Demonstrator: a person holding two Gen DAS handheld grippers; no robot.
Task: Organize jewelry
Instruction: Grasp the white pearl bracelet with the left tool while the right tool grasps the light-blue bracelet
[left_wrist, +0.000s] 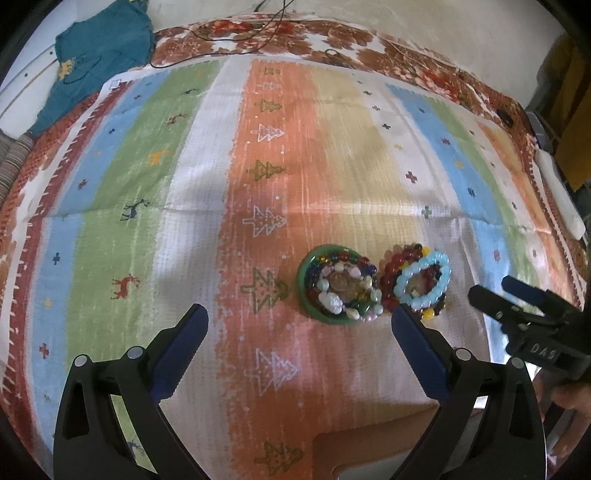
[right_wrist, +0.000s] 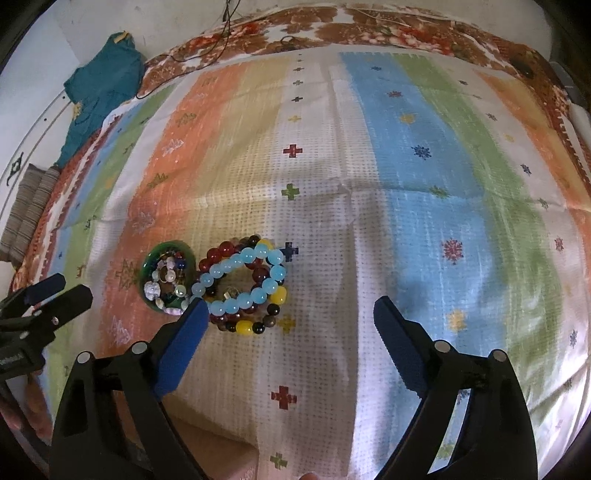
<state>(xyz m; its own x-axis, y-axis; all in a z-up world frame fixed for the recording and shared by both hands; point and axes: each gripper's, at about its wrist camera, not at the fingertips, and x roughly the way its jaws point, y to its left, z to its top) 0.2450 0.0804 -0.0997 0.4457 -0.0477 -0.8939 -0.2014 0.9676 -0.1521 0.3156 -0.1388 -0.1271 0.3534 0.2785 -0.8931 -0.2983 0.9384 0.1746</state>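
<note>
Both grippers' fingers (left_wrist: 192, 332) apart, bracelets (right_wrist: 243, 288) beside bowl (left_wrist: 306, 291)

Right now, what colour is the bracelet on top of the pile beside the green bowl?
Light blue, translucent beads: the top bracelet. Clearest in the right wrist view.

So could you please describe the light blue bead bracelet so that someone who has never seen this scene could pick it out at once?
On the striped cloth, find the small green dish full of beads; a pile of loose bracelets lies on the cloth right beside it. The light blue bracelet rests on top of that pile, the only ring of uniform, milky pale-blue beads, while those beneath are dark red, yellow and black.
</note>
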